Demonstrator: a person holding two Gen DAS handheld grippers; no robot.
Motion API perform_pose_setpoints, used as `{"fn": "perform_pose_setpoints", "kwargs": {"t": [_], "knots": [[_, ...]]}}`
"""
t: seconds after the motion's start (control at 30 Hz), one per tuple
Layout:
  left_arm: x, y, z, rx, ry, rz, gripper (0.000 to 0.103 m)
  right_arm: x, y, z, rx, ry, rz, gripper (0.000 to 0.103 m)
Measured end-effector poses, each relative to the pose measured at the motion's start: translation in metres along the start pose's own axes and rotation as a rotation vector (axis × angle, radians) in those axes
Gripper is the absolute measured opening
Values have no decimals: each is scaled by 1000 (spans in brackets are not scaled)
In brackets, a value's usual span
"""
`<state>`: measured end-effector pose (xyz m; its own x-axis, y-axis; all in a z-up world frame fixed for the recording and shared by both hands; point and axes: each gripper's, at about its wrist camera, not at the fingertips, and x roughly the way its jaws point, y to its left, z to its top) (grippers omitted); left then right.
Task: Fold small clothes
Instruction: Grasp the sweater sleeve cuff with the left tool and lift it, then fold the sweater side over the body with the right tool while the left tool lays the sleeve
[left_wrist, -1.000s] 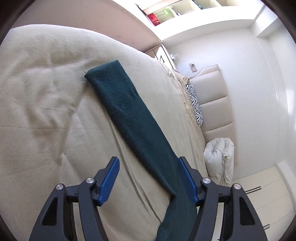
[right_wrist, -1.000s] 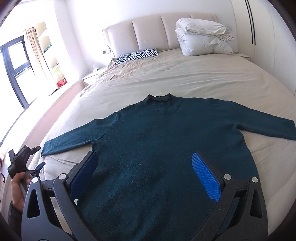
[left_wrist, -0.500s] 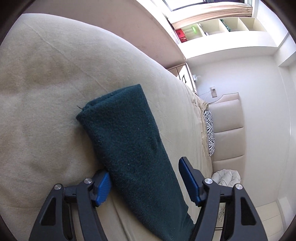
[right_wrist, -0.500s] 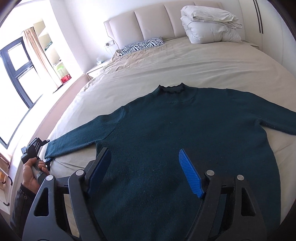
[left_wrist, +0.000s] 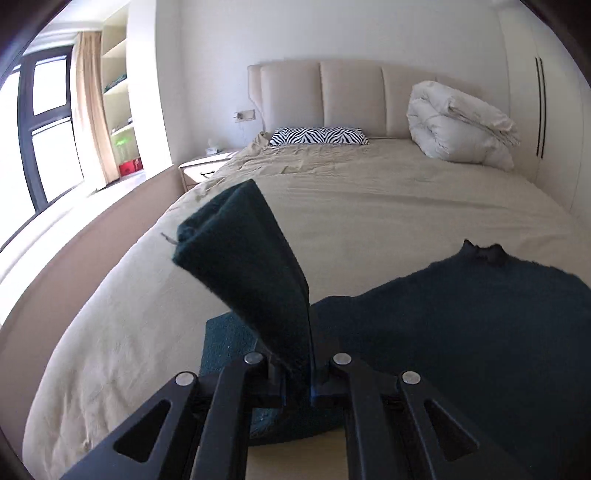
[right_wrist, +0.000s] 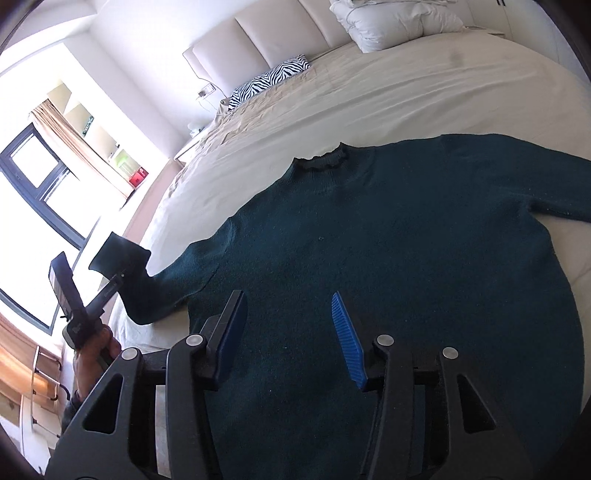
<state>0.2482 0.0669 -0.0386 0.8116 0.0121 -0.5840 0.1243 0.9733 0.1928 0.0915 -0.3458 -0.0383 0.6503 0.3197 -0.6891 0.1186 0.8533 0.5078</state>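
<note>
A dark teal knitted sweater (right_wrist: 388, 258) with a short ruffled collar lies face up and spread flat on the near end of a wide bed covered by a beige sheet (left_wrist: 388, 206). Its far sleeve stretches straight out to the side, flat on the sheet. The other sleeve (left_wrist: 251, 258) is lifted off the bed: the left gripper (left_wrist: 297, 373) has its jaws clamped tight on it a little short of the cuff, and the cuff end stands up beyond the jaws, loosely creased.

The right gripper (right_wrist: 291, 332) hangs over the lower body of the sweater; its jaws have just been closing and stand part open, with knit beneath them and nothing pinched between the blue ribbed pads (right_wrist: 349, 343).

At the head of the bed, against a padded cream headboard (left_wrist: 351, 96), rest a zebra-striped pillow (left_wrist: 317, 136) and a folded white duvet (left_wrist: 461, 125). A white nightstand (left_wrist: 207, 168) stands beside the bed.
</note>
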Motion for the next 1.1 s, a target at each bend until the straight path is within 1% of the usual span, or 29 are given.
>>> {"fn": "perform_pose_setpoints", "kwargs": {"t": [0.03,0.07,0.1,0.17,0.23,0.3,0.33,0.4,0.47,0.57,0.63,0.67,0.73,0.77,0.8,0.83,0.87,0.9,0.93,0.97,1.03,1.1], "knots": [[1,-33,-4,115,-10,18,8,8,-8,5,30,25,27,46],[2,-56,-12,192,-20,30,9,19,-15,8,60,59,59,46],[0,-76,-21,258,-29,43,9,31,-22,11,85,99,93,46],[3,-99,-39,347,-18,63,9,57,-32,15,134,170,153,46],[3,-112,-54,402,-13,88,9,89,-38,17,184,239,225,47],[3,-112,-66,447,-11,108,11,121,-43,20,249,297,277,49],[-3,-113,-73,460,-15,116,13,136,-43,21,278,319,310,49],[-7,-114,-78,478,-22,130,13,168,-39,18,343,383,381,49],[-11,-117,-81,491,-27,144,13,195,-32,14,407,438,431,49],[-13,-116,-81,470,-31,139,13,229,-14,8,450,508,474,49],[-13,-115,-79,451,-34,133,13,246,-3,2,463,538,492,49],[-12,-114,-77,444,-34,130,13,253,3,1,470,547,493,48],[-12,-111,-75,433,-34,123,13,254,16,1,472,552,494,46],[-12,-110,-75,428,-31,118,15,256,22,3,454,546,491,40],[-12,-108,-74,419,-25,107,17,257,28,6,418,539,477,25],[-12,-105,-73,404,-18,98,26,259,33,9,386,537,462,21],[-12,-101,-71,384,-12,90,39,259,36,11,367,529,450,13],[-14,-96,-69,358,-7,73,45,256,38,13,346,517,434,8],[-18,-91,-67,324,-1,48,55,252,39,18,323,495,420,8],[-22,-83,-64,285,0,23,62,246,38,25,306,467,410,7],[-35,-68,-57,192,-5,-38,67,226,34,42,267,408,373,7],[-40,-46,-50,82,13,-119,69,209,29,63,210,351,311,7]]}}
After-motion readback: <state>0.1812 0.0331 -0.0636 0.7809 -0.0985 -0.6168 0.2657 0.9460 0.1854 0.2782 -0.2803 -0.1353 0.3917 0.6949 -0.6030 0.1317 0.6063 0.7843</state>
